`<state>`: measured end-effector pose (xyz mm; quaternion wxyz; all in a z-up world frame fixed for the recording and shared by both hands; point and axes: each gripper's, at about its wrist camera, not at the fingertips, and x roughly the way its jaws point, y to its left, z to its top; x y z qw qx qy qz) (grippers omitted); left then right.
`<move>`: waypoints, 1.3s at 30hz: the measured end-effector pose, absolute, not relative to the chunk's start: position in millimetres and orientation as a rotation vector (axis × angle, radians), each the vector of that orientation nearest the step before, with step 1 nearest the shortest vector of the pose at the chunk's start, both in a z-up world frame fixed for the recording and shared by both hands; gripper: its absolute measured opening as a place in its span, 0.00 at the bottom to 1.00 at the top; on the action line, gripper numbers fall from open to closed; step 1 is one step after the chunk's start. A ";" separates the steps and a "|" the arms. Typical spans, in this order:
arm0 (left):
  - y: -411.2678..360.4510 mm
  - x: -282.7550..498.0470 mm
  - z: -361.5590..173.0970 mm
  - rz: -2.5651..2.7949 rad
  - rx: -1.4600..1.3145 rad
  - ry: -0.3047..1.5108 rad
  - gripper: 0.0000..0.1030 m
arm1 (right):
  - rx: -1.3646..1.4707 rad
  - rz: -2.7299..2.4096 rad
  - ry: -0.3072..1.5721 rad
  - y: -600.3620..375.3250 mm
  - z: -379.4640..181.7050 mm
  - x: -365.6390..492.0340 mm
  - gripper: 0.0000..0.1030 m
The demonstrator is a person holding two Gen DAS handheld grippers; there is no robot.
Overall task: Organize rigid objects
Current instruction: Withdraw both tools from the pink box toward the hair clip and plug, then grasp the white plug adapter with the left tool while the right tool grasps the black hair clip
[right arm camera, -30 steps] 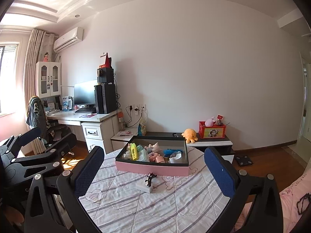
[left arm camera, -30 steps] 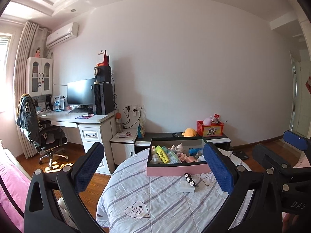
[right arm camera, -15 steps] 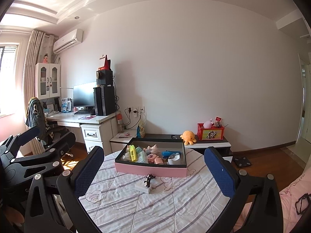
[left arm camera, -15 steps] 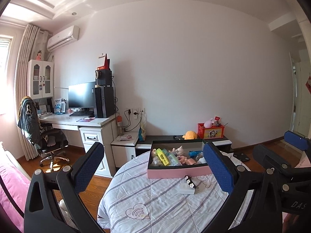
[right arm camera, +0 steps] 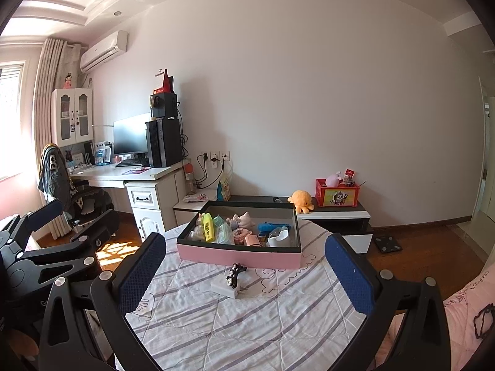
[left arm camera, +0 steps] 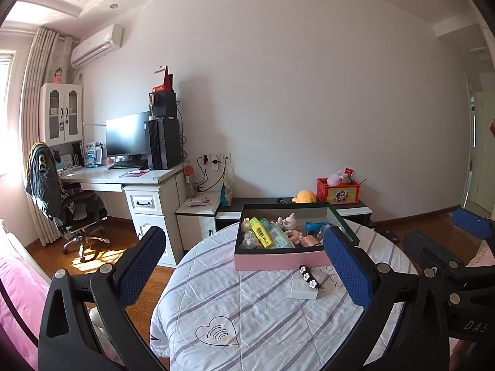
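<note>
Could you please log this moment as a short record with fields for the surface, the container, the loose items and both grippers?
surface: round table under a striped quilted cover
container: pink box, open, holding small toys and a yellow highlighter
loose items: black hair clip lying on a white charger, in front of the box
left gripper: open, empty, above the table
right gripper: open, empty, facing the box

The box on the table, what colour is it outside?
Pink outside, with a dark rim; the box shows best in the right wrist view.
</note>
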<state>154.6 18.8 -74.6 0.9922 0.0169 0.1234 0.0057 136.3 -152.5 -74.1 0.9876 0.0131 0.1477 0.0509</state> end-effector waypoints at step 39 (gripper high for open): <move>26.3 327.6 -228.3 -0.064 0.036 0.715 1.00 | 0.129 0.358 0.848 -142.6 -244.0 363.7 0.18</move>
